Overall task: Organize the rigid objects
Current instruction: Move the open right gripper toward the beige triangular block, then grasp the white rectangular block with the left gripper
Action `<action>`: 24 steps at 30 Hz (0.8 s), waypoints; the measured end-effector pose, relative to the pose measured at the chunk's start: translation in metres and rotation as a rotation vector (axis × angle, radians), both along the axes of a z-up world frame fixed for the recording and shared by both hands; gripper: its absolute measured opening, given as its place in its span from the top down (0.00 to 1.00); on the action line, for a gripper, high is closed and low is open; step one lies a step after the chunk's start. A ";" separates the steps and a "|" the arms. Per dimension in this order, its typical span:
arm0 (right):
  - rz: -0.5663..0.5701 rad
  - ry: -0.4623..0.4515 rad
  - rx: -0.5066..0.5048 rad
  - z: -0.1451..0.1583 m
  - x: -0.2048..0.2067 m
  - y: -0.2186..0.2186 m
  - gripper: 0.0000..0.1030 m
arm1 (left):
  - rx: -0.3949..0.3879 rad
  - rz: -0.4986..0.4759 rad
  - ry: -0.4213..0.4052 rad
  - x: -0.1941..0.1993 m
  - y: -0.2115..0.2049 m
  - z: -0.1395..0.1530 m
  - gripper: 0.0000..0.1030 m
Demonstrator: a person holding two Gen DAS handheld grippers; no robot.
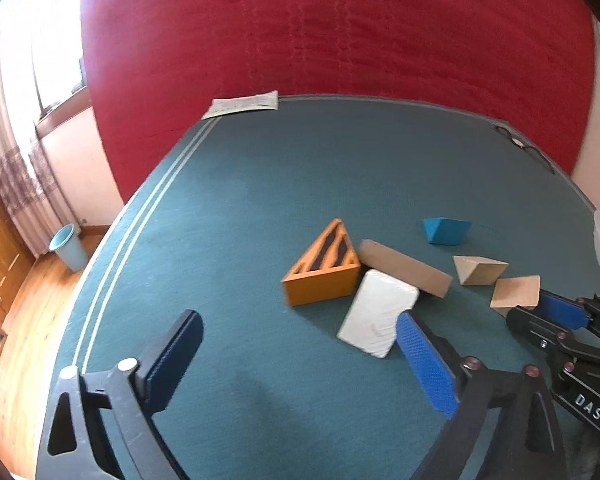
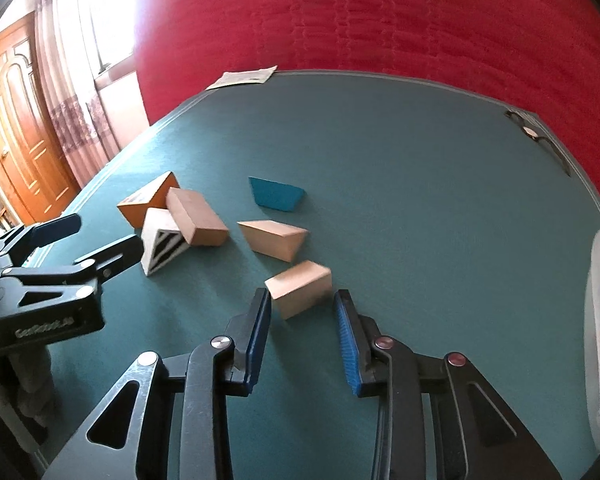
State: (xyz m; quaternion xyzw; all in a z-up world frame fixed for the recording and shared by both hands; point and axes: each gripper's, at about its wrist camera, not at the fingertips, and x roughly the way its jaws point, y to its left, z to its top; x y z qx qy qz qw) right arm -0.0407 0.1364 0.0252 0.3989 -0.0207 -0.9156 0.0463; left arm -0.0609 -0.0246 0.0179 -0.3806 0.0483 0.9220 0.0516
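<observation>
From the left wrist, the left tool [image 1: 300, 344] angles down over the green counter [image 1: 260, 184], jaws wide apart, one pad beside the white rectangular block [image 1: 376, 312].

From the right wrist, the right tool [image 2: 302, 300] tilts down, clamped on the pale wooden wedge block [image 2: 300, 286] lying on the counter.
</observation>
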 end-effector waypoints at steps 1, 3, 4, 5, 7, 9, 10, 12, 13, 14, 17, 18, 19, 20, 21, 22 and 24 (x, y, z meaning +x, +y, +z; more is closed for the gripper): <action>-0.001 0.000 -0.001 0.000 0.002 0.001 0.67 | 0.001 -0.010 -0.004 -0.001 0.003 -0.001 0.09; -0.003 0.000 -0.002 0.000 0.003 0.003 0.67 | 0.002 -0.022 -0.006 -0.004 0.009 0.000 0.12; -0.003 0.001 -0.004 0.000 0.004 0.004 0.67 | 0.006 -0.031 -0.009 -0.006 0.011 0.001 0.15; -0.002 0.001 -0.005 0.000 0.005 0.004 0.67 | 0.010 -0.039 -0.013 -0.007 0.014 0.001 0.16; -0.002 0.002 -0.009 -0.001 0.005 0.004 0.67 | 0.017 -0.050 -0.022 -0.010 0.019 0.000 0.18; -0.002 0.002 -0.014 0.000 0.006 0.005 0.67 | 0.016 -0.057 -0.034 -0.010 0.023 -0.003 0.18; -0.002 0.002 -0.016 0.000 0.006 0.005 0.67 | 0.016 -0.059 -0.040 -0.011 0.025 -0.004 0.18; -0.003 0.003 -0.021 0.000 0.007 0.006 0.67 | 0.015 -0.064 -0.042 -0.010 0.028 -0.005 0.18; -0.003 0.003 -0.022 0.000 0.007 0.006 0.67 | 0.010 -0.064 -0.039 -0.010 0.029 -0.004 0.18; -0.003 0.003 -0.023 0.000 0.007 0.005 0.67 | 0.009 -0.062 -0.037 -0.011 0.030 -0.004 0.18; -0.003 0.003 -0.021 0.001 0.007 0.006 0.67 | 0.020 -0.052 -0.042 -0.017 0.033 -0.004 0.30; -0.004 0.003 -0.023 0.000 0.007 0.006 0.67 | 0.023 -0.050 -0.047 -0.019 0.034 -0.004 0.38; -0.004 0.003 -0.023 0.000 0.007 0.005 0.67 | 0.028 -0.046 -0.053 -0.021 0.035 -0.005 0.43; -0.004 0.003 -0.022 0.000 0.007 0.005 0.67 | 0.034 -0.045 -0.061 -0.023 0.036 -0.007 0.44; -0.004 0.003 -0.022 0.000 0.007 0.005 0.67 | 0.040 -0.046 -0.067 -0.024 0.037 -0.008 0.50; -0.004 0.003 -0.022 0.000 0.007 0.006 0.67 | 0.047 -0.051 -0.073 -0.025 0.038 -0.009 0.56; -0.004 0.003 -0.023 0.000 0.007 0.006 0.67 | 0.041 -0.058 -0.062 -0.023 0.039 -0.010 0.67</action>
